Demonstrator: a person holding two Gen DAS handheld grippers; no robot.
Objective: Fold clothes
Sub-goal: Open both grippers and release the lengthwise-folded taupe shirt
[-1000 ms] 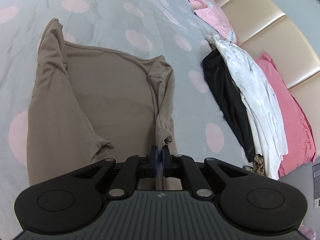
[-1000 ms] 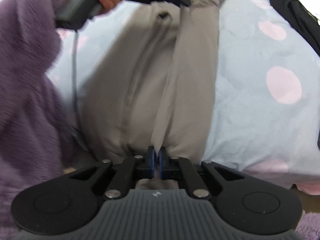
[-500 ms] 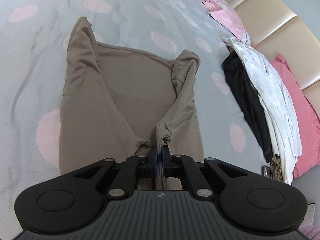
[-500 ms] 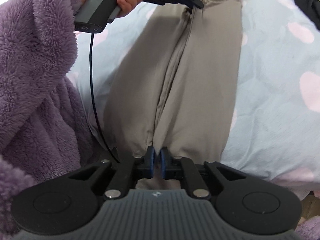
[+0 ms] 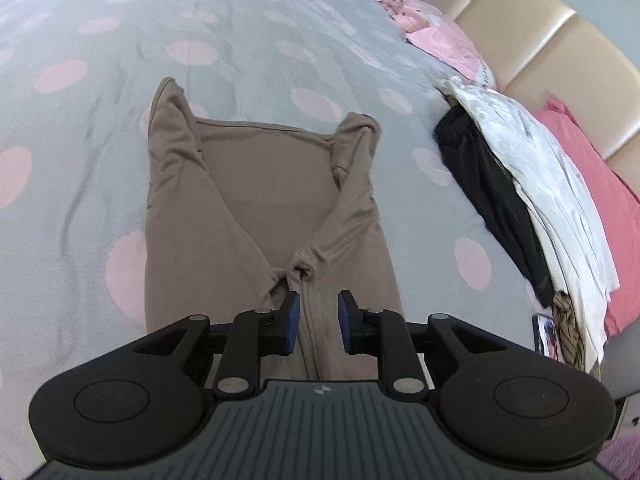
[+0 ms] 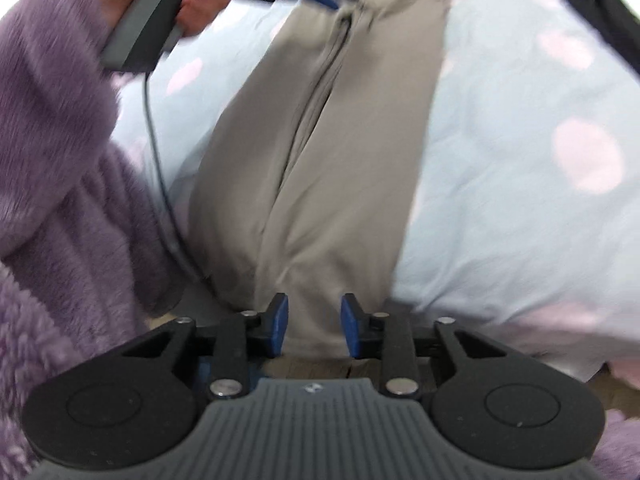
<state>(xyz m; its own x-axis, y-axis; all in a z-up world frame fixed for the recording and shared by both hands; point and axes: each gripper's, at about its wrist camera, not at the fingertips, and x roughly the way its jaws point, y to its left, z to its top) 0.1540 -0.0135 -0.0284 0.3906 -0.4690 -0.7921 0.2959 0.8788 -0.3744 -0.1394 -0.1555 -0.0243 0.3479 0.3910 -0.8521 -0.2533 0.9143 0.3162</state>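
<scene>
Both claws released: left claw [image 5: 315, 322] and right claw [image 6: 313, 326] gape over opposite ends of the long taupe soft-knit garment [image 5: 264, 216], nothing gripped. It lies flat on the grey bed cover with pink dots [image 5: 240, 32], both side flaps folded in to a centre seam just ahead of each claw. Risk: stretchy flaps creeping apart, or snagging a fingertip on lift-off. Right of left claw: heap of black and white clothes [image 5: 516, 184], pink pillows, beige padded headboard [image 5: 532, 36].
</scene>
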